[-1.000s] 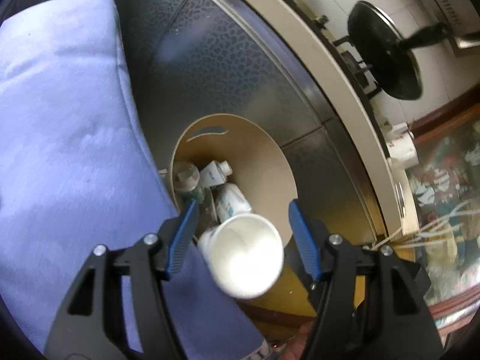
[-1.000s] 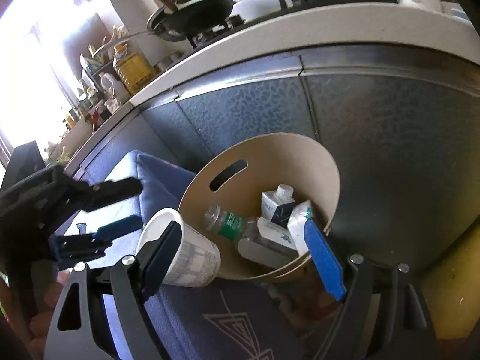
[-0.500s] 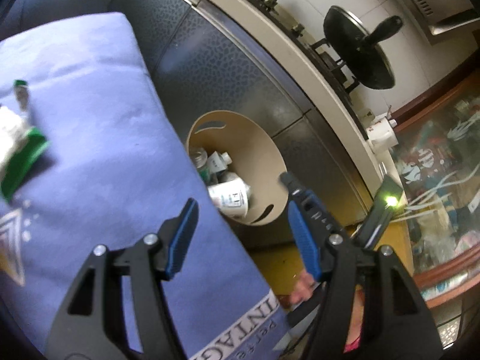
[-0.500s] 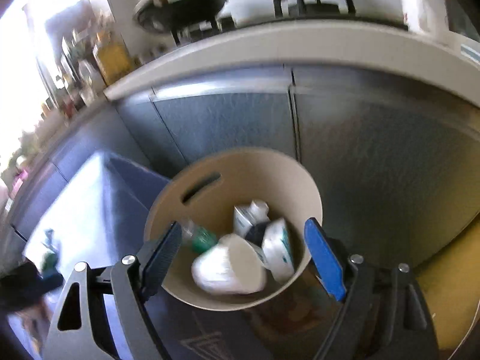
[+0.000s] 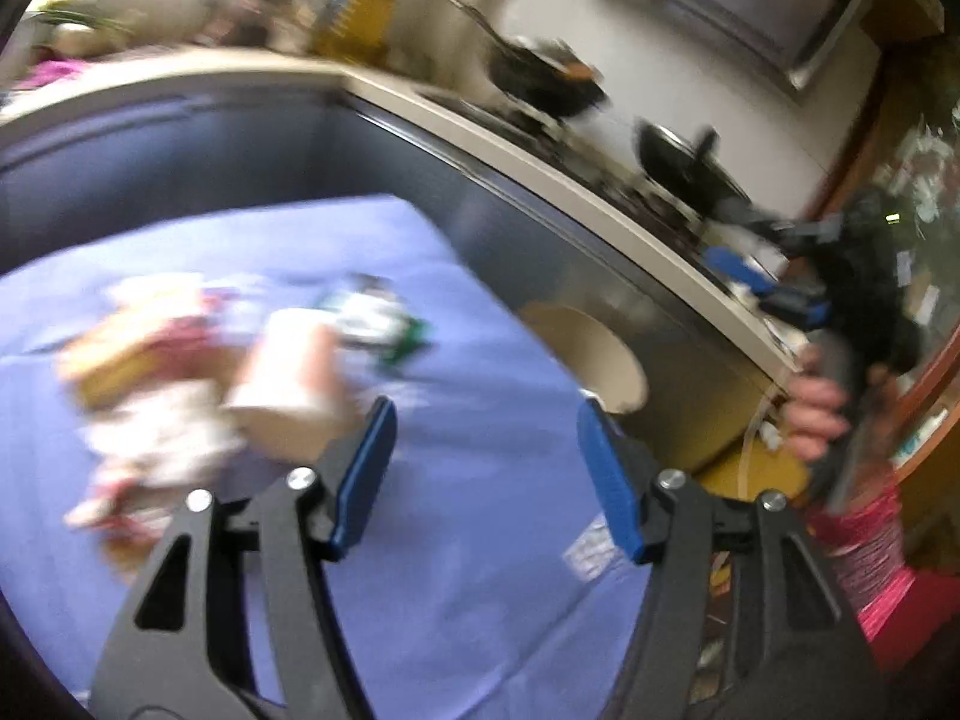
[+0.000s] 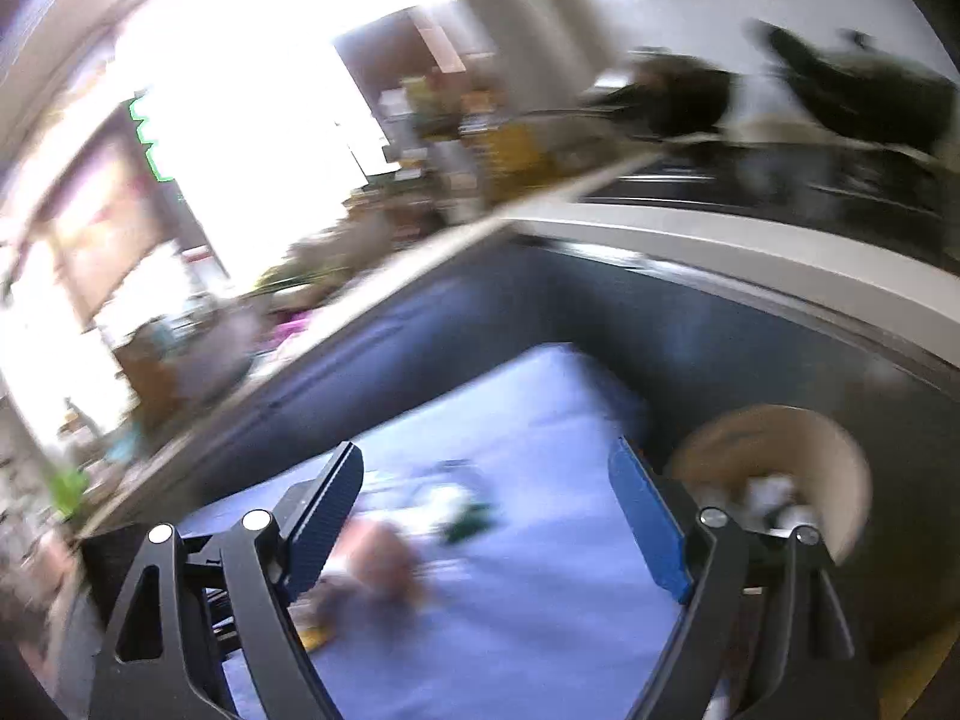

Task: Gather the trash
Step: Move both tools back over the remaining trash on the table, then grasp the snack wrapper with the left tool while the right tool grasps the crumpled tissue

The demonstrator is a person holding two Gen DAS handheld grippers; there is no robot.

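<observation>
Both views are motion-blurred. My left gripper (image 5: pixel 486 468) is open and empty above the blue cloth (image 5: pixel 480 588). A blurred heap of trash (image 5: pixel 198 372) lies on the cloth to its left, with a pale cup or carton (image 5: pixel 288 360) and a green-and-white wrapper (image 5: pixel 378 318). The round beige bin (image 5: pixel 591 354) stands past the cloth's right edge. My right gripper (image 6: pixel 486 510) is open and empty; it also shows in the left wrist view (image 5: pixel 774 288), held in a hand. The trash (image 6: pixel 384 558) and bin (image 6: pixel 780 462) show in the right wrist view.
A dark cabinet front (image 5: pixel 240 168) runs behind the cloth under a pale counter (image 5: pixel 540 162) with black pans (image 5: pixel 684 162) on a stove. A bright window (image 6: pixel 240 120) and cluttered counter stand at the left. Yellow floor (image 5: pixel 750 468) shows beside the bin.
The paper cup has left my left gripper and dropped into the bin. Both grippers have since swung left, away from the bin, toward the trash heap on the cloth.
</observation>
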